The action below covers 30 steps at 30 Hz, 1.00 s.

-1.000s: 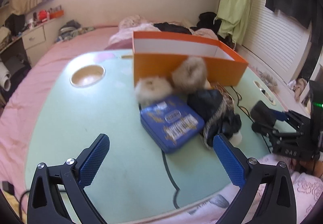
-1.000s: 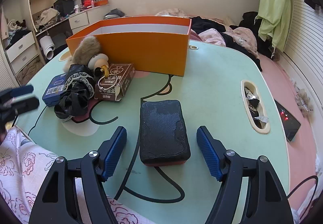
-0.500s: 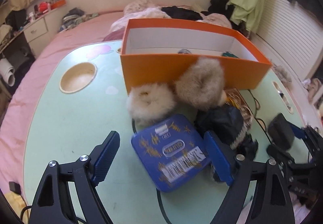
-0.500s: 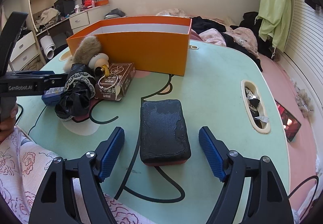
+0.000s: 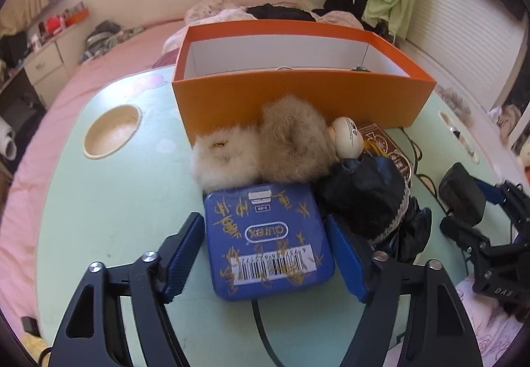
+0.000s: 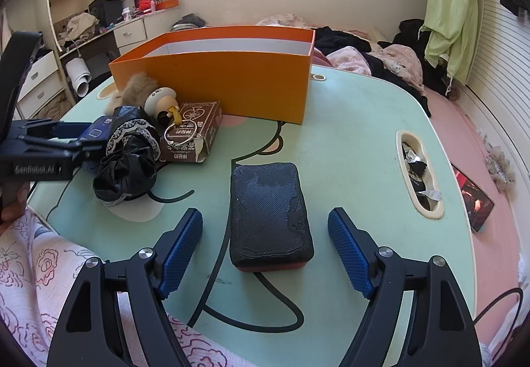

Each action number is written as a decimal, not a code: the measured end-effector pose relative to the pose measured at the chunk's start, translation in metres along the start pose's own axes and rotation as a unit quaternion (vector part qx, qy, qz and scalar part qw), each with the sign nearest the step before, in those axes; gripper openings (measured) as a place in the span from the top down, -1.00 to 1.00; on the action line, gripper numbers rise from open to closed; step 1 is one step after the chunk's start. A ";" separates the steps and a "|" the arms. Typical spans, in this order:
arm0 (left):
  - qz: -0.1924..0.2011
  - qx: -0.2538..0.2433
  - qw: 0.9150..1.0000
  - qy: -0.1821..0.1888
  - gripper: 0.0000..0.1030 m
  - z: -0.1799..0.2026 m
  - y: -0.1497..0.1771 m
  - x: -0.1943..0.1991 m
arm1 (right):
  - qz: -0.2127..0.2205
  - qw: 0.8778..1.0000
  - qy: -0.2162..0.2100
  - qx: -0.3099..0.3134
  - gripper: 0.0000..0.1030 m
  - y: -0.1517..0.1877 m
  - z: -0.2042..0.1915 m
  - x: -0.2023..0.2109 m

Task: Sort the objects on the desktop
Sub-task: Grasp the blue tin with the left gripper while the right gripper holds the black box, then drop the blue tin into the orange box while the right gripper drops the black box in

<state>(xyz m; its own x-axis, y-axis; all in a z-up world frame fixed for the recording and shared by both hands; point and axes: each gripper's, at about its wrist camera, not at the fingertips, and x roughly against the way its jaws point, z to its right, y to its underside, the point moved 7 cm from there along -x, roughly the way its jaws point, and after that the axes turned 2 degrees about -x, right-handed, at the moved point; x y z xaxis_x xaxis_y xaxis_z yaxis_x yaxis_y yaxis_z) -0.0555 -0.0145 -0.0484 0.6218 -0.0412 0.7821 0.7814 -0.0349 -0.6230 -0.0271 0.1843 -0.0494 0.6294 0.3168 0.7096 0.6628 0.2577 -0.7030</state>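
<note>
A: Start at the left gripper [image 5: 265, 254]. How do the jaws stand?

B: Closing, with the blue tin [image 5: 266, 239] lying flat between them. The pads sit just beside its two side edges; I cannot tell whether either one touches it.

A: And around the tin?

B: At its 12 o'clock, a pale fur ball [image 5: 225, 158] and a tan fur ball [image 5: 291, 141] touch its far edge. At 2 o'clock a black lace-trimmed cloth [image 5: 371, 198] crowds its corner, with a small doll head [image 5: 346, 136] above that and a brown carton [image 5: 387, 145] behind. Further toward 12 stands the orange box [image 5: 298, 98], open-topped, on the green table [image 5: 116, 201].

A: The right gripper [image 6: 265, 247]?

B: Wide apart, straddling a black block [image 6: 270, 214] that lies flat, clear gaps at 3 and 9 o'clock. The orange box is at its 12 o'clock, well apart; the cloth pile sits at 10 o'clock.
</note>
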 end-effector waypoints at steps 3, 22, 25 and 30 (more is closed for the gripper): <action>0.012 -0.007 1.000 -0.002 -0.29 0.004 0.006 0.006 | 0.002 1.000 -0.001 -0.002 -0.51 0.000 0.000 0.001; 0.144 -0.035 0.989 0.006 -0.29 0.014 -0.061 0.096 | 0.065 0.991 -0.105 -0.059 0.21 -0.048 0.002 0.032; 0.136 -0.038 0.990 0.005 -0.29 0.016 -0.087 0.080 | 0.073 0.987 -0.122 -0.070 0.21 -0.068 0.002 0.032; 0.123 -0.008 0.992 -0.017 -0.29 0.011 -0.126 0.040 | 0.075 0.987 -0.118 -0.074 0.21 -0.109 -0.003 0.014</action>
<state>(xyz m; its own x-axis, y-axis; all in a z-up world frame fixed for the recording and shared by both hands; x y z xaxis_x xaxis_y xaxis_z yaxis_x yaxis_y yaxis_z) -0.1286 -0.0010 0.0615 0.7951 -0.0170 0.6062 0.6051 -0.0448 -0.7949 -0.0892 0.1574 0.0375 0.6255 0.5489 0.5545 0.6319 0.0605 -0.7727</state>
